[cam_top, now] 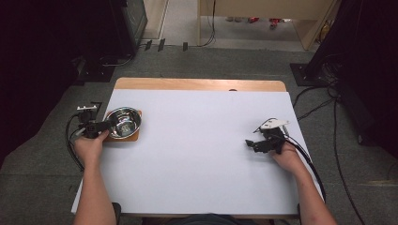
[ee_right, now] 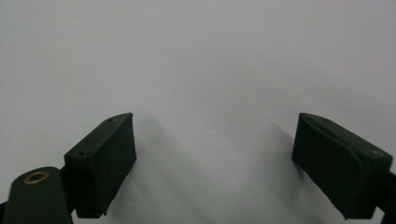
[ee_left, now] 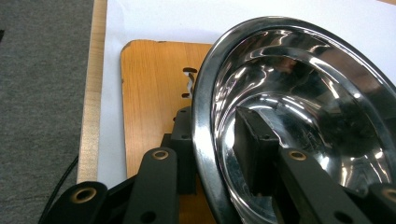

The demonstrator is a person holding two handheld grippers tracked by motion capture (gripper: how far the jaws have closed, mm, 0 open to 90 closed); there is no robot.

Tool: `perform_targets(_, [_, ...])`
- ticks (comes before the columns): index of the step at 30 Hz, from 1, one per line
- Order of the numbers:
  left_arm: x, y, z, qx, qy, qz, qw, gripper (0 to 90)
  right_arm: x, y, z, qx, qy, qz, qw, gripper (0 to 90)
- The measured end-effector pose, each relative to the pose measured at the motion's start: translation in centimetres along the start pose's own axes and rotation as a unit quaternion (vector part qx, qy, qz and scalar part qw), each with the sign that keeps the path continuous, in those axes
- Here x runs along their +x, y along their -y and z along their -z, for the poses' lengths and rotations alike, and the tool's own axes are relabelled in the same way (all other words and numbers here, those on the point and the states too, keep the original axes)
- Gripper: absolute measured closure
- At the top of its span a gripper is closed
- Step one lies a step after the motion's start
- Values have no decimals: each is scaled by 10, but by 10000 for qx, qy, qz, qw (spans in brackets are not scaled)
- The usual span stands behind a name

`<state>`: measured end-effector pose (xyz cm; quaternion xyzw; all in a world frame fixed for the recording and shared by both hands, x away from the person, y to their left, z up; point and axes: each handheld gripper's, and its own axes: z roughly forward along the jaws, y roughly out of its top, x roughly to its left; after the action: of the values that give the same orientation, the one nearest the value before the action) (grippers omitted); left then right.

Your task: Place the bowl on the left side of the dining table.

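A shiny steel bowl [cam_top: 124, 123] [ee_left: 303, 93] rests on a small wooden board [cam_top: 133, 137] [ee_left: 149, 93] at the left side of the white sheet [cam_top: 197, 140]. My left gripper [cam_top: 108, 126] [ee_left: 215, 116] straddles the bowl's near rim, one jaw inside the bowl and one outside over the board. A gap shows between the inner pad and the bowl's wall, so the jaws are open. At the right side my right gripper [cam_top: 252, 143] [ee_right: 215, 154] lies low over the bare sheet, open wide with nothing between its fingers.
The sheet covers a wooden table whose far edge [cam_top: 197, 84] shows at the back. Cables [cam_top: 319, 108] run over the grey floor to the right, and dark equipment [cam_top: 126, 23] stands at the far left.
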<state>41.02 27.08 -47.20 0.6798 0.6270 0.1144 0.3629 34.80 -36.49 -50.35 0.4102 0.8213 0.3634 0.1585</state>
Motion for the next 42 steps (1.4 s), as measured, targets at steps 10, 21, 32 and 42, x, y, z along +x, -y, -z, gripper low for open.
perform_targets(10, [-3,-2,5,-48,46,3,10000,565,0,0,0,0,-1,1,10000,130])
perform_targets(21, [-10,-5,12,-48,5,-90,9999,457,0,0,0,1,1,2,10000,130])
perform_targets(32, [-17,-8,21,-54,-7,-193,9998,420,0,0,0,-1,-1,2,10000,130])
perform_targets(42, [-18,-9,23,-19,-26,-259,9997,448,0,0,0,-1,0,-1,10000,130])
